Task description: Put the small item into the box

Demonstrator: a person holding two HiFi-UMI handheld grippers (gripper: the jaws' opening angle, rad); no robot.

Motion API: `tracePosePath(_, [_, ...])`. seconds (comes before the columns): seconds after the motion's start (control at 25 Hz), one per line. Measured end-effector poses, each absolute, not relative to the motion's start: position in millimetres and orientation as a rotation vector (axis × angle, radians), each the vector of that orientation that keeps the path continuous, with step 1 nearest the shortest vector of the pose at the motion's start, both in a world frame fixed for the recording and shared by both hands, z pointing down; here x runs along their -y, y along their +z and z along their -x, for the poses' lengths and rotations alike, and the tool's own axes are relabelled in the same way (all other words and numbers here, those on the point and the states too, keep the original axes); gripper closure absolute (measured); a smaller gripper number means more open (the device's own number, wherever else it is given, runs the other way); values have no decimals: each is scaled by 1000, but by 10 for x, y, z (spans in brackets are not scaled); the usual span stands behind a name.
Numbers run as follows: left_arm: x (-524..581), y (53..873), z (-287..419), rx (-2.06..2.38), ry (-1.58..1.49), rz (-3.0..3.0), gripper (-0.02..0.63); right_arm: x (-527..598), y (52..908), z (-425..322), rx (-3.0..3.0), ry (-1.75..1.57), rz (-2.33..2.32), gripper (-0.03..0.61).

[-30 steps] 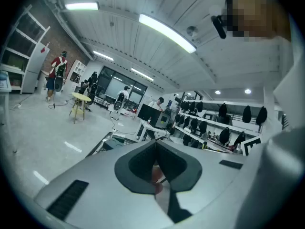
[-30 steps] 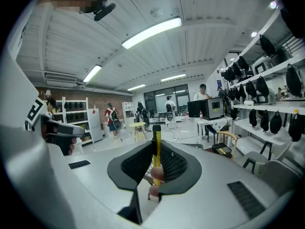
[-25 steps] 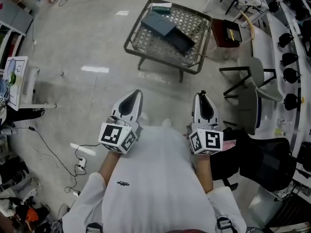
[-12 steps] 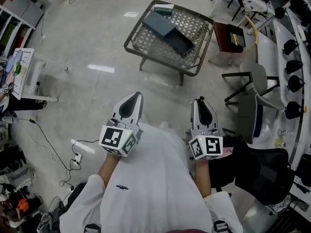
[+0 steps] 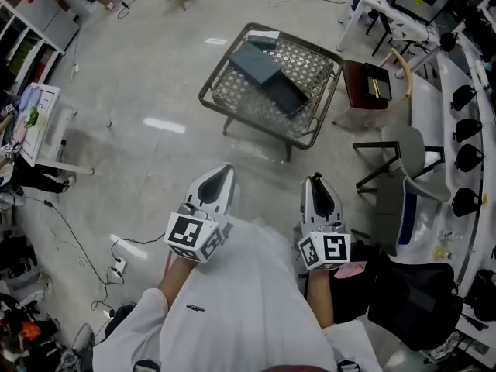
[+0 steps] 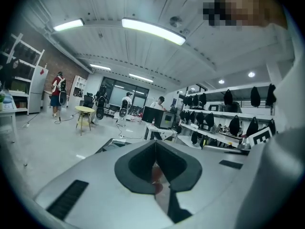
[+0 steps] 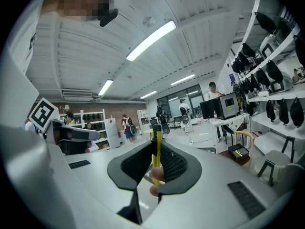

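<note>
Small item (image 7: 156, 149): slim, yellow with a black tip, standing upright. Clamped between the two dark pads of the right gripper (image 5: 316, 183), jaws pressed onto it from both sides. It is held in the air, near the person's torso and well apart from the box. The head view does not show it clearly.

Left gripper (image 5: 220, 177): jaws closed flat against each other, nothing identifiable held. A small reddish patch sits low in the seam; cannot tell what it is.

Both grippers are held out in front of the person's white shirt (image 5: 232, 301), left and right of the midline, marker cubes toward the body and jaws pointing far.

Box (image 5: 266, 74): dark, rectangular, lying on a low woven table (image 5: 314, 56) far ahead on the pale floor (image 5: 139, 76).

To the table's right stands a small dark red stand (image 5: 366, 80), and nearer than that a grey chair (image 5: 399, 149). A black office chair (image 5: 415, 285) is near right, just beside the person. Cables and a power strip (image 5: 118, 266) lie on the floor near left.
</note>
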State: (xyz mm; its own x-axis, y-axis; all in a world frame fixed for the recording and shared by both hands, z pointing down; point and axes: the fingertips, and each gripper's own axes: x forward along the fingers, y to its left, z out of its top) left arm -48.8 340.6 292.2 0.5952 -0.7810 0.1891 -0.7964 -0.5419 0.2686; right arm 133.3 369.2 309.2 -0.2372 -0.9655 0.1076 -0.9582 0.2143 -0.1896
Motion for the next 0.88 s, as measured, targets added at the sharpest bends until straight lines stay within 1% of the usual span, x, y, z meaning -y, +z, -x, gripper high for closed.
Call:
tracePosePath(0.28, [-2662, 3026, 618, 1248, 30, -2478, 609, -2965, 3097, -1176, -2455, -311, 1936, 532])
tracePosePath(0.68, [-1332, 2785, 843, 1153, -15, -2505, 609, -1621, 2780, -855, -2405, -284, 1980, 532])
tracePosePath(0.88, [-724, 2802, 1054, 1120, -5, -2512, 610, -993, 2820, -601, -2390, -297, 1994, 532])
